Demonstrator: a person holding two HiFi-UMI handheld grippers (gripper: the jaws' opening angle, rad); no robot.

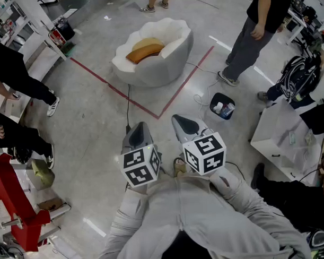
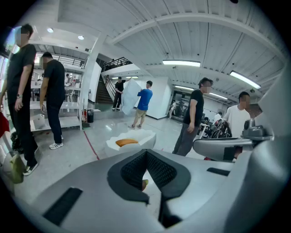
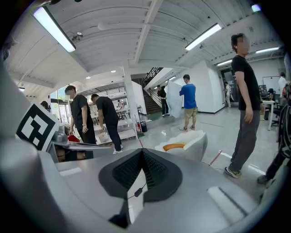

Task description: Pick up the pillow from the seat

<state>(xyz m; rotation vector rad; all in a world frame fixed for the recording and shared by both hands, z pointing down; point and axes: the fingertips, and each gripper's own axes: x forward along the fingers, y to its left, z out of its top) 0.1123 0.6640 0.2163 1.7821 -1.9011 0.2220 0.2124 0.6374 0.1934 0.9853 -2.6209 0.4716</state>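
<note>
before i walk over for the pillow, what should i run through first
1. Pillow on the seat: ok. The orange pillow lies on the white seat with nothing on top of it.
2. Left gripper empty: ok. Its jaws are together on nothing.
3. Right gripper empty: ok. Its jaws are together on nothing.
4. Jaws opened for a grasp: not ok. Both grippers are shut.
5. Seat within reach: not ok. It stands well ahead across the floor.
6. Path free: not ok. A black cable runs along the floor towards the seat, and a person stands just to its right.
</note>
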